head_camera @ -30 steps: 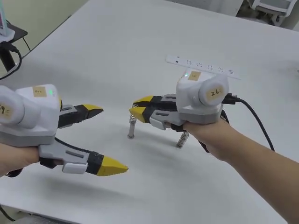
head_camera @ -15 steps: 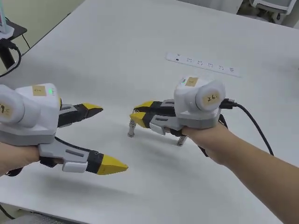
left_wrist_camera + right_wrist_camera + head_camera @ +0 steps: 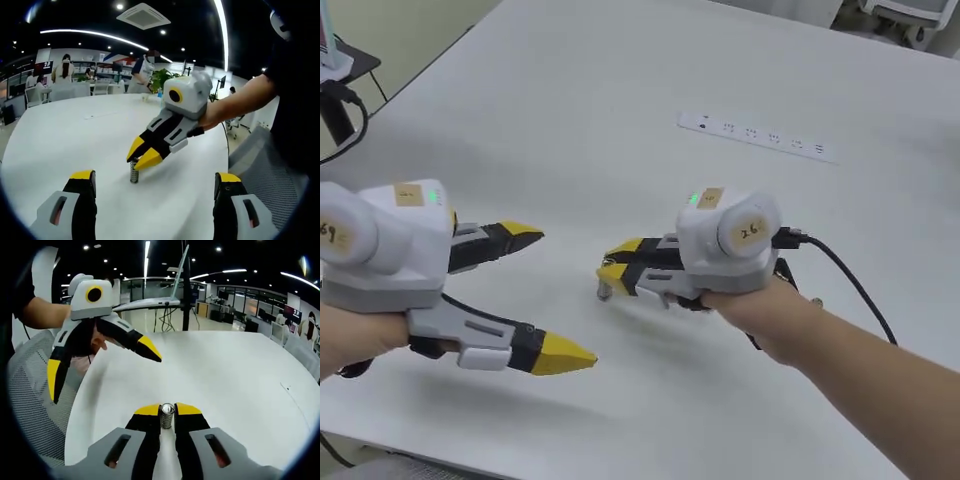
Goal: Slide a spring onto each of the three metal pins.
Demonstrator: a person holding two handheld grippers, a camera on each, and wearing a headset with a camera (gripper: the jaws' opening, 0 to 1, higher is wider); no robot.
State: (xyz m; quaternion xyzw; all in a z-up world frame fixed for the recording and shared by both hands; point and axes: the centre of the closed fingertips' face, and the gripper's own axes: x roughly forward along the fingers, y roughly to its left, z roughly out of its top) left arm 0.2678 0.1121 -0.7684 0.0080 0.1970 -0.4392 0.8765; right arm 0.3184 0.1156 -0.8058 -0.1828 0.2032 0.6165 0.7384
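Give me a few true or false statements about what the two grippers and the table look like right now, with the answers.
1. The right gripper is shut on a spring. True.
2. The left gripper holds a spring. False: its jaws are wide open, holding nothing.
3. A power strip lies on the table beyond both grippers. True.
4. The spring lies flat. False: it stands upright.
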